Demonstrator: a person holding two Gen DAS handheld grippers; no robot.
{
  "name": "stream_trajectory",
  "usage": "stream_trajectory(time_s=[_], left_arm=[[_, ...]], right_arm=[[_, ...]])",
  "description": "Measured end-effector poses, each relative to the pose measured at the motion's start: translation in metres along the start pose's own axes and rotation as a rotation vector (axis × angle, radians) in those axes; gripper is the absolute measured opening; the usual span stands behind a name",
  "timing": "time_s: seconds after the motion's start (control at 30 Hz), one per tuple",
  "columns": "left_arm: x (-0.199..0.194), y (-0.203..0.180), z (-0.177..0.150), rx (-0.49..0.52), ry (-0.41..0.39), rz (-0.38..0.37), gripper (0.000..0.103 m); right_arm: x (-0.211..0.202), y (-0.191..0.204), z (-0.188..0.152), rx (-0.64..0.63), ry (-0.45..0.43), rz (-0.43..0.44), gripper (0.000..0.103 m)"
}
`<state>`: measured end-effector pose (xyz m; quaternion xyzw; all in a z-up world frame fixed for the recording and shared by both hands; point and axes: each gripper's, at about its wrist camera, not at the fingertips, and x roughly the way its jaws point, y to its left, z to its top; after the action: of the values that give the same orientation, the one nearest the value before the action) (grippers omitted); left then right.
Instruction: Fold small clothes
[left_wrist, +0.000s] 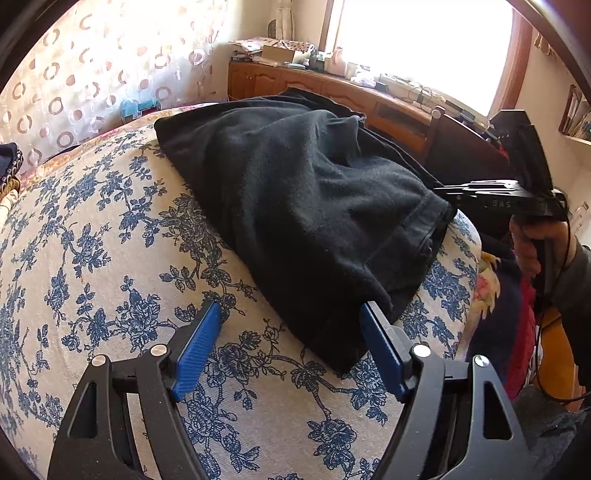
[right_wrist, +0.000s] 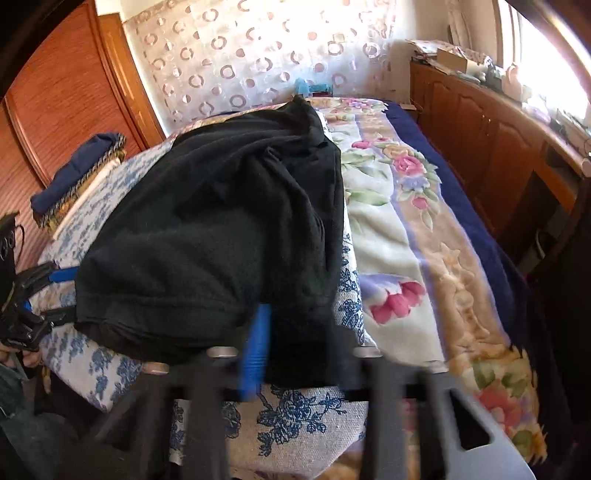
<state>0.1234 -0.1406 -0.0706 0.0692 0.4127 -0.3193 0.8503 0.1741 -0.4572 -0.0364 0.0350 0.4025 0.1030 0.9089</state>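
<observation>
A black fleece garment (left_wrist: 306, 206) lies rumpled on a white cushion with blue flowers (left_wrist: 103, 266). My left gripper (left_wrist: 291, 325) is open. Its right pad (left_wrist: 380, 350) touches the garment's near corner and its left pad (left_wrist: 197, 347) is over bare cushion. In the right wrist view the garment (right_wrist: 207, 240) fills the middle. My right gripper (right_wrist: 295, 354) is blurred by motion. One blue pad (right_wrist: 256, 354) shows against the garment's near hem; the other finger is hidden by cloth. In the left wrist view the right gripper (left_wrist: 447, 192) sits at the garment's right edge.
A floral blanket with a navy border (right_wrist: 424, 229) covers the bed to the right. Folded clothes (right_wrist: 77, 173) are stacked at the cushion's far left. Wooden cabinets (right_wrist: 491, 140) with clutter run under the window. A wooden wardrobe (right_wrist: 62, 99) stands at left.
</observation>
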Motion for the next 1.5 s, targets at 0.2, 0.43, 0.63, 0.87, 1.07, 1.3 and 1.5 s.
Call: stream_trajectory(time_s=[0.2,0.43,0.63,0.87,1.07,1.3,1.5], left_arm=[[-0.001,-0.003,0.0,0.0,0.006,0.002,0.078],[-0.002,-0.004,0.0,-0.003,-0.002,-0.022,0.048],[-0.006,-0.01,0.0,0.006,-0.006,-0.066,0.007],[-0.04,-0.012,0.03,-0.022,-0.127,-0.141,0.005],[-0.047,-0.016,0.067,0.007,-0.186,-0.148,0.004],[-0.041,-0.012,0.105,-0.005,-0.229,-0.157,0.004],[-0.039,-0.004,0.118,-0.019,-0.249,-0.162,0.004]], right_arm=[[-0.044,-0.012,-0.003,0.019,-0.083,0.064,0.006],[-0.031,-0.005,-0.014,-0.017,-0.041,0.027,0.006],[-0.022,0.003,-0.014,-0.032,-0.028,-0.022,0.017],[-0.031,0.018,-0.008,-0.064,-0.097,-0.032,0.046],[-0.045,0.063,-0.01,-0.223,-0.145,0.046,0.067],[-0.018,0.091,-0.021,-0.344,-0.092,0.015,0.069],[0.003,0.083,-0.011,-0.382,-0.076,-0.136,0.069]])
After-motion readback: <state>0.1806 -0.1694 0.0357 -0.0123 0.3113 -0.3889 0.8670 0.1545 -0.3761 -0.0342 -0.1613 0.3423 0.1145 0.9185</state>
